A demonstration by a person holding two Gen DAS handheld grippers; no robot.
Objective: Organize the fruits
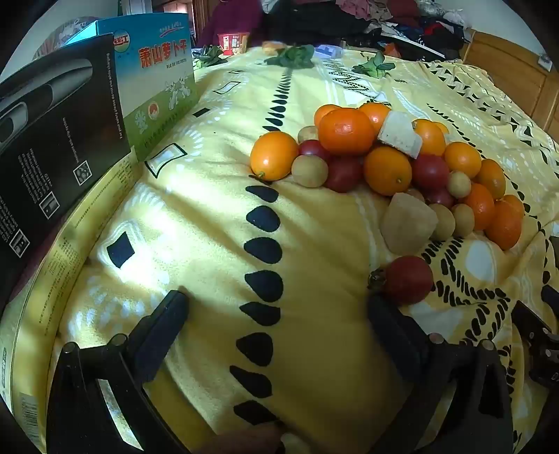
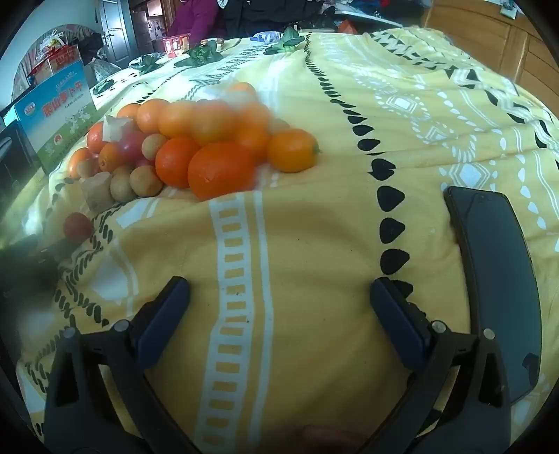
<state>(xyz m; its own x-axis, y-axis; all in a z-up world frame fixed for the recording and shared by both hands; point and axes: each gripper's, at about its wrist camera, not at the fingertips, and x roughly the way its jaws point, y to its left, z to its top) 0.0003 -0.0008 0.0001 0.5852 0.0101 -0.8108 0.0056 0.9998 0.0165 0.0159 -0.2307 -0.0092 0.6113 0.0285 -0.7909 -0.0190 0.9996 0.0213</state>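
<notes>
Both the left gripper [image 1: 277, 297] and right gripper [image 2: 279, 288] hover released and empty over the yellow bedspread [image 2: 314, 227], near the fruit pile [image 1: 384, 164], a lone tomato [image 1: 407, 279] just beside the left gripper.

"萧山萝卜干" on blue-green box [image 1: 159, 80]

This is a lived-in home bedroom: a yellow patterned blanket [image 1: 195, 209] covers a bed with a wooden headboard [image 1: 510, 66] at its far right corner, heaped clothes [image 1: 367, 14] along its far edge, food boxes [image 1: 157, 77] at its left edge, and a door [image 2: 113, 31] beyond.
</notes>
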